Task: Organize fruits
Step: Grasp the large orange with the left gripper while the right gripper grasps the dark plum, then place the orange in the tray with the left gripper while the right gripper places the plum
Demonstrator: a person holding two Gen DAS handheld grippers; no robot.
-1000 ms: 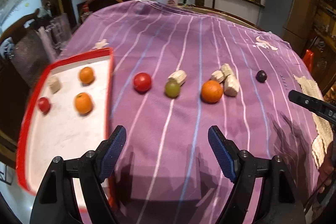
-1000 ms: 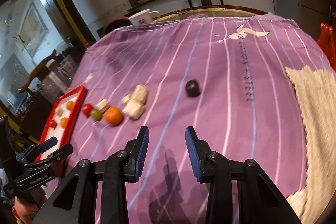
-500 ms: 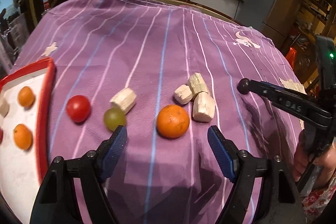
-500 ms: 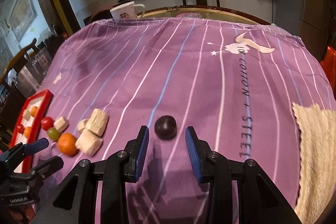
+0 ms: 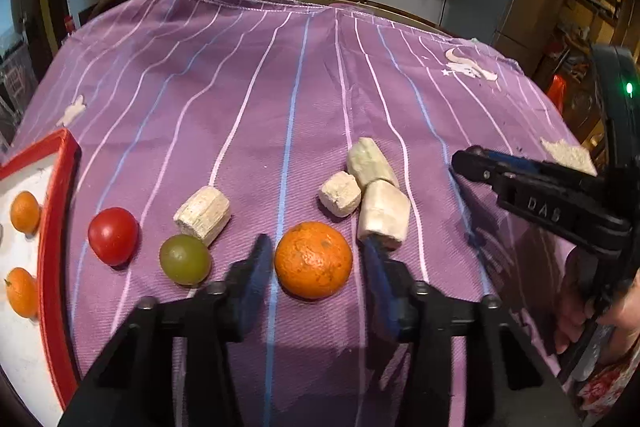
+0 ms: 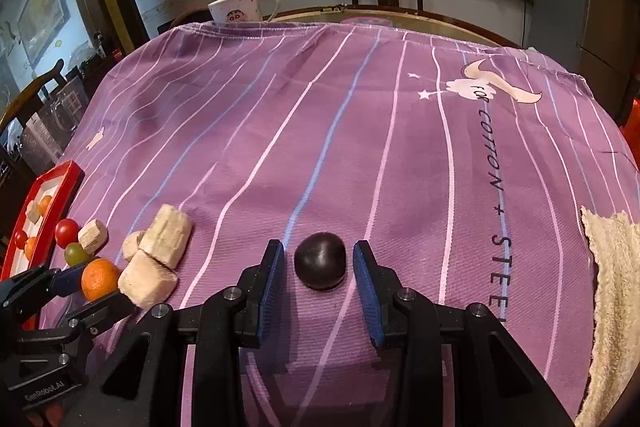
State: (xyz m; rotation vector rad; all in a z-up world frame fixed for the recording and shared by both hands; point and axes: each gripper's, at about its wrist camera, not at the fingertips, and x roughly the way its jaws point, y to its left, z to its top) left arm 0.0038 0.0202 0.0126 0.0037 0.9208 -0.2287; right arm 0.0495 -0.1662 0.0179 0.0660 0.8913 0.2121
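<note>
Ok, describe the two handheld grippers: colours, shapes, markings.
Both are matte black plastic frames with silver screws and two fingers faced with ribbed blue pads. The left gripper reads "GenRobot.AI" in the right view; the right gripper shows "DAS" lettering and a green light.

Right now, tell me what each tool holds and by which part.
Nothing is held yet. The left tool, jaws just closing, flanks the orange; the right tool flanks the dark fruit, gaps showing.
</note>
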